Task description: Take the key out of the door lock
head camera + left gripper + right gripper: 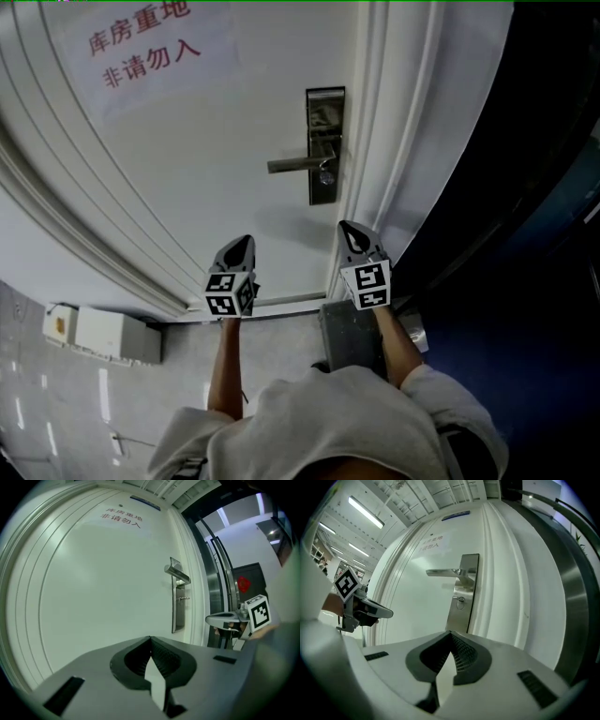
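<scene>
Key: in the lock, just under the lever handle, on the steel lock plate near the door's latch-side edge; its small ring-like head stands out from the plate, which is what makes it graspable.
Door: white and apparently closed against its frame, with a paper sign toward its upper part.
Left tool: clenched with nothing between the jaws, tips meeting; held off to the handle's free end and well apart from the door, probably because one tool is enough for the pull.
Right tool: also clenched and empty; aimed roughly level at the lock plate, which sits almost dead ahead in its own view, so it looks like the one meant to take the key. It is well apart from the lock.
Stage: approach, judging by the gap; the key is untouched.
Next need: the right tool would have to release its jaws before arriving, since closed tips cannot take the key head.
Risk: the handle sits close above the key, so a high approach could knock it.
</scene>
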The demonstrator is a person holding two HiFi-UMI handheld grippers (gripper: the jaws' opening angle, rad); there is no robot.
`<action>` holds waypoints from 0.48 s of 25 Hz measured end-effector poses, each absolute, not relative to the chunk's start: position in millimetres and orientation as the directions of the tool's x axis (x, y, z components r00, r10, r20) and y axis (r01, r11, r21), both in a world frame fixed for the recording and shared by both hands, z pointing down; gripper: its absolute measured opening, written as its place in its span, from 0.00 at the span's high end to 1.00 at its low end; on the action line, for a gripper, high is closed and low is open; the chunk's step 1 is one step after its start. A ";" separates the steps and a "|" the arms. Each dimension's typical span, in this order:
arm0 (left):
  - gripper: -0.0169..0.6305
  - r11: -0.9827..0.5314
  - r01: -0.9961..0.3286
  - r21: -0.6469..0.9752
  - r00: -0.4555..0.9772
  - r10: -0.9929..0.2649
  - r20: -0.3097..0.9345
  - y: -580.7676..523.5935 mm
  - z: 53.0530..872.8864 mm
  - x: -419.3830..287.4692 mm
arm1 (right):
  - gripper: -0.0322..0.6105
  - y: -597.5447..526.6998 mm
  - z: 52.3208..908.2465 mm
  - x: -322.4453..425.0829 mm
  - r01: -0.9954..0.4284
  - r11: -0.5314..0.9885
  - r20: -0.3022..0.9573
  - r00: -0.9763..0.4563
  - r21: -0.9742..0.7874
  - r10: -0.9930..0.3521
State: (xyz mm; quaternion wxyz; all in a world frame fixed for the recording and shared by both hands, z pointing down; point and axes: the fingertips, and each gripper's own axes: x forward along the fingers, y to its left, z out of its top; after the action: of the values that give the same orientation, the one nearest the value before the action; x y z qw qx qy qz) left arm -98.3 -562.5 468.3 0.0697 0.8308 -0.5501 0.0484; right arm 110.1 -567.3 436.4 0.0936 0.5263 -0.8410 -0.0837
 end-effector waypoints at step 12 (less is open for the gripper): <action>0.95 -0.378 -0.924 0.063 0.383 -0.907 0.177 -596.7 479.4 -98.2 | 0.91 -606.4 454.8 107.6 -0.869 0.446 0.089 -0.437 0.212 -0.895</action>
State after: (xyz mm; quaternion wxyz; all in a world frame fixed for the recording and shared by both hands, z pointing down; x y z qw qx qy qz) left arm -98.2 -596.7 479.4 0.0757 0.8282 -0.5524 0.0562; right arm 107.6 -606.4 454.8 0.0942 0.5219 -0.8451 -0.0673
